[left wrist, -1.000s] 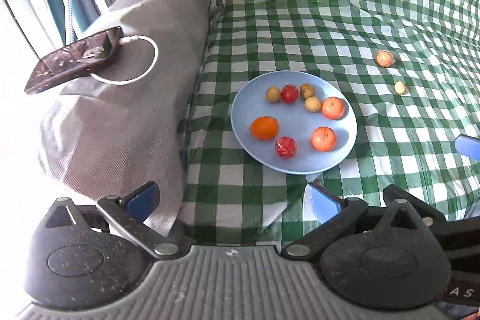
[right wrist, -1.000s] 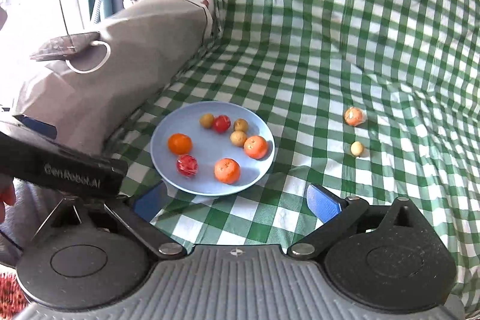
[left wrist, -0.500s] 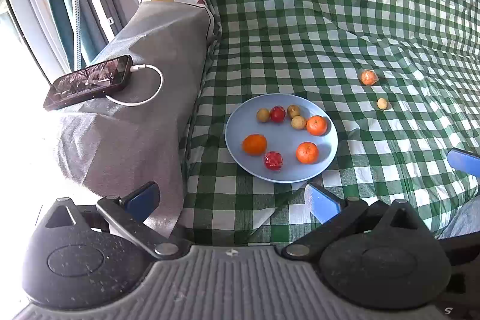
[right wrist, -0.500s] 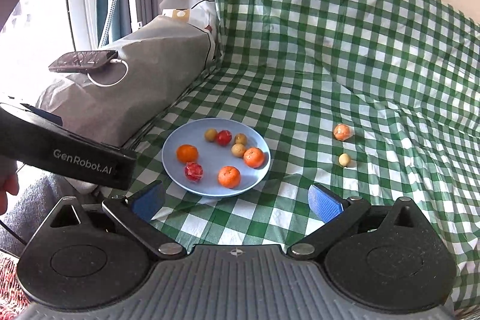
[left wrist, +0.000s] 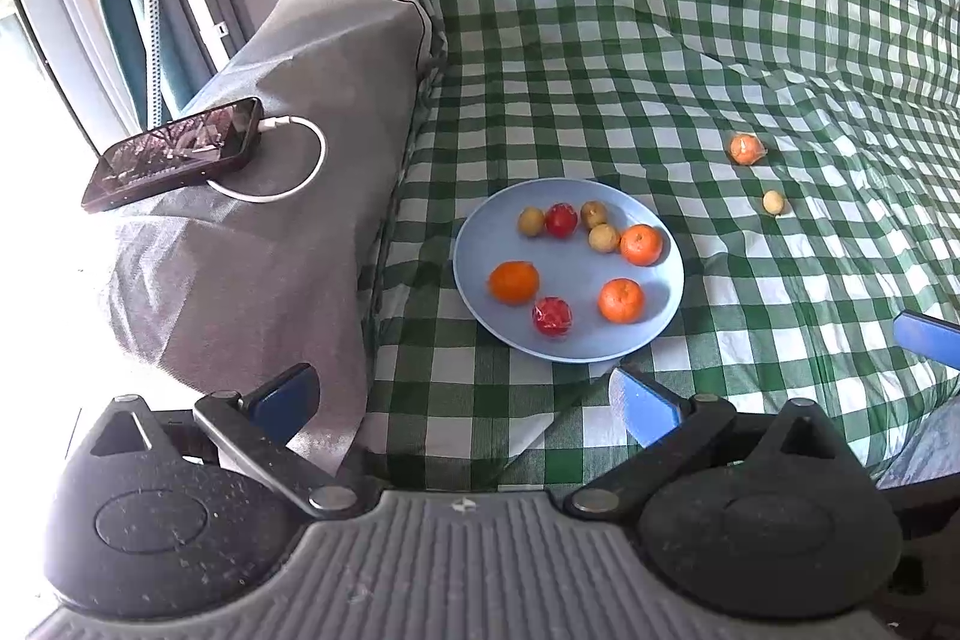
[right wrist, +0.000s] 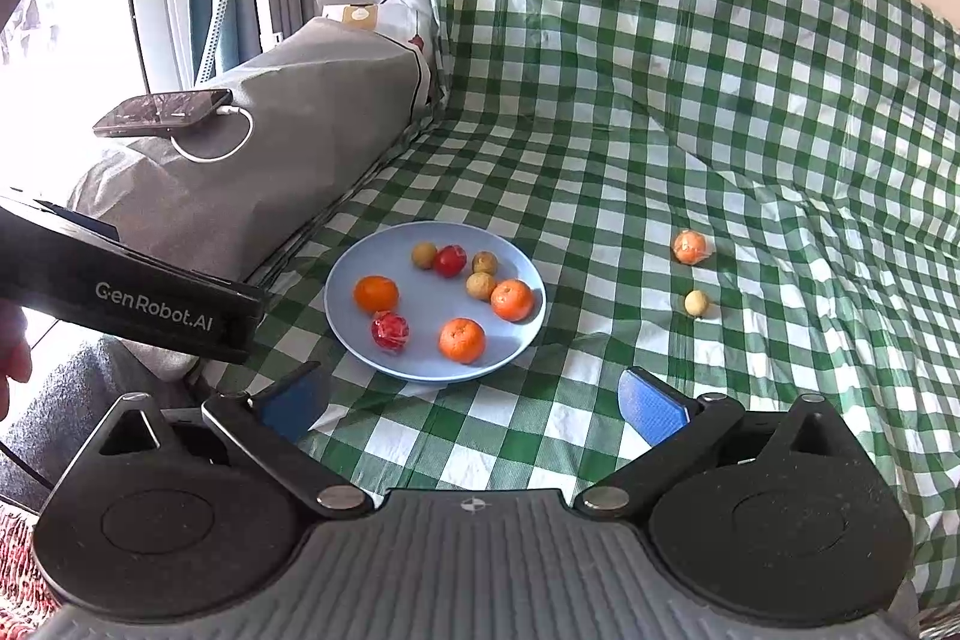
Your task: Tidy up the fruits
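A light blue plate [left wrist: 576, 334] [right wrist: 372, 340] lies on the green checked cloth and holds three oranges, two red fruits and three small tan fruits. A wrapped orange fruit [left wrist: 746, 149] [right wrist: 691, 246] and a small tan fruit [left wrist: 773, 203] [right wrist: 696, 303] lie loose on the cloth to the plate's right. My left gripper [left wrist: 462, 394] is open and empty, near the plate's front edge. My right gripper [right wrist: 474, 403] is open and empty, in front of the plate. The left gripper's body [right wrist: 126, 292] shows at the left of the right wrist view.
A grey covered cushion [left wrist: 270, 232] [right wrist: 270, 148] lies left of the plate, with a phone [left wrist: 174, 151] [right wrist: 162, 112] on a white charging cable on top. A window and curtains stand at the far left. The checked cloth [left wrist: 690, 10] rises up at the back.
Both grippers have pulled back and up from the plate, so the plate and fruits look smaller and farther. Both stay open. No fruit has moved.
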Demonstrator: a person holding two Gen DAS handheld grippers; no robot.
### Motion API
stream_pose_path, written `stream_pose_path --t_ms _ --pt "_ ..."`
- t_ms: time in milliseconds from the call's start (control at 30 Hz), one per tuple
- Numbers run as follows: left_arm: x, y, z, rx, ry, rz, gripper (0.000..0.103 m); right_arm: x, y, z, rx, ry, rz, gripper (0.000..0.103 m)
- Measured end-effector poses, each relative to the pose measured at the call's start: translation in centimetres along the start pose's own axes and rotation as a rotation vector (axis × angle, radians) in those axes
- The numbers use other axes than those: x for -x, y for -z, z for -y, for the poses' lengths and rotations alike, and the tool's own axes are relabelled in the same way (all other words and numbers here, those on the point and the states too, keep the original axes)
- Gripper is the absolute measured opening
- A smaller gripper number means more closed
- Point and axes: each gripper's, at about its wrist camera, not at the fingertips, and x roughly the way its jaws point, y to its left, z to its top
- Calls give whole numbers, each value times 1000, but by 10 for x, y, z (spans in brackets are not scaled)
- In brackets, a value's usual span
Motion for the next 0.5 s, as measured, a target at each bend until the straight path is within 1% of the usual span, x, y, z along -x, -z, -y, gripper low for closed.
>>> stream_pose_path --t_ms 167,367,467,500 --pt "-10 -3 4 -9 0 -24 103 -8 2 3 -9 -9 -19 102" --pt "-27 -8 9 -18 -6 -66 103 -26 4 13 -56 -9 -57 102" --pt "-39 -14 11 -18 -10 -98 103 -38 6 24 -83 9 -64 102" --pt "-44 -17 12 -15 -11 -109 103 -44 6 30 -102 27 -64 102"
